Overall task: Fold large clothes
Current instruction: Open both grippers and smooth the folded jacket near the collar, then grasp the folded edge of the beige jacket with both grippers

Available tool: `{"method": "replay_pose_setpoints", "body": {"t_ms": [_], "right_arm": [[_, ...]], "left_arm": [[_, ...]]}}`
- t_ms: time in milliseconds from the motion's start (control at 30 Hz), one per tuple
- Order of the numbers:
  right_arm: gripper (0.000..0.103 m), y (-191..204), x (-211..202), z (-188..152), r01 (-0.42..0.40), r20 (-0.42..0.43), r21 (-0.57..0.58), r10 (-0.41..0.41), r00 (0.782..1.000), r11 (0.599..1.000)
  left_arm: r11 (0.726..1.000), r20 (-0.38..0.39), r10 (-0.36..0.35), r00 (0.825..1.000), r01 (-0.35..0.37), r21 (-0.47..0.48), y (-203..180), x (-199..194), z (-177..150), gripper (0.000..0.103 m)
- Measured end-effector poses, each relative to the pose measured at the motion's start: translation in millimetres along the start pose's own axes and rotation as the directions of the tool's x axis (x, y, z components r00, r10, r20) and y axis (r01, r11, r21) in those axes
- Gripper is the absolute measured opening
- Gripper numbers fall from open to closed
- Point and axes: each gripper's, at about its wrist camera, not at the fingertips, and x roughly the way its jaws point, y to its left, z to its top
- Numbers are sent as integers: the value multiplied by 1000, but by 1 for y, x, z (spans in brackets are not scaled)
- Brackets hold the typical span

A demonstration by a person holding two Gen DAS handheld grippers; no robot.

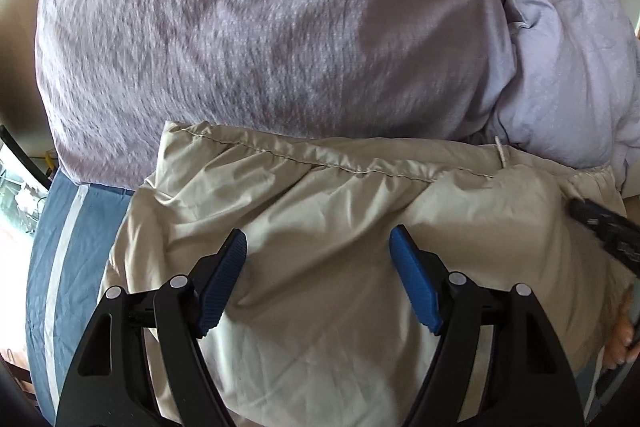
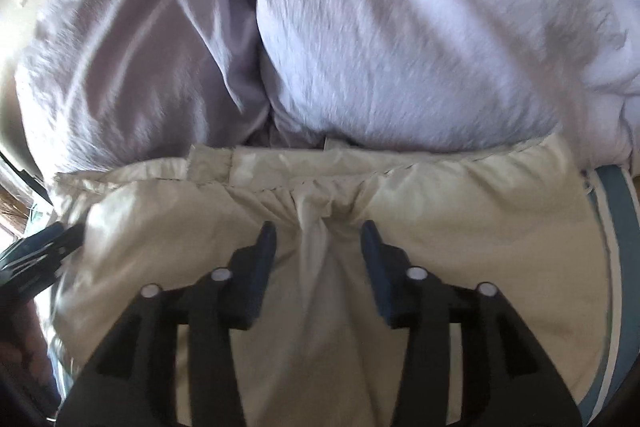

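A beige garment [image 1: 320, 211] with a stitched, gathered hem lies on the bed; it also shows in the right wrist view [image 2: 460, 227]. My left gripper [image 1: 318, 241] is open just above its flat cloth, blue pads apart, holding nothing. My right gripper [image 2: 319, 235] is open over a raised fold of the garment near the gathered band; the fold runs between the fingers without being pinched. The right gripper's tip [image 1: 600, 223] shows at the right edge of the left wrist view, and the left gripper's tip [image 2: 44, 247] at the left edge of the right wrist view.
A lilac pillow [image 1: 260, 27] and a bunched pale lilac duvet [image 1: 568, 59] lie right behind the garment; both show in the right wrist view [image 2: 400, 27]. A blue sheet with pale stripes [image 1: 68, 251] lies under it. The bed edge is at the left.
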Motion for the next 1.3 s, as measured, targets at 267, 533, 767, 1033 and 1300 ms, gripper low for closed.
{"method": "replay_pose_setpoints", "body": {"t_ms": [267, 533, 767, 1033, 1300], "right_arm": [[50, -45, -32, -15, 130, 60, 16, -130, 990, 991], [56, -73, -20, -29, 256, 65, 33, -257, 964, 966], [62, -71, 7, -27, 280, 68, 29, -282, 957, 960], [68, -75, 25, -28, 286, 60, 36, -288, 956, 958], [71, -80, 39, -30, 286, 57, 33, -288, 956, 958]], "left_arm": [[999, 19, 54, 998, -54, 9, 8, 13, 1, 80], [997, 34, 81, 996, -81, 8, 17, 27, -4, 82], [996, 30, 89, 996, -89, -8, 22, 45, -3, 85], [997, 26, 76, 997, -76, -30, 30, 63, -4, 88], [997, 34, 54, 998, -52, -56, 39, 82, -9, 90]]}}
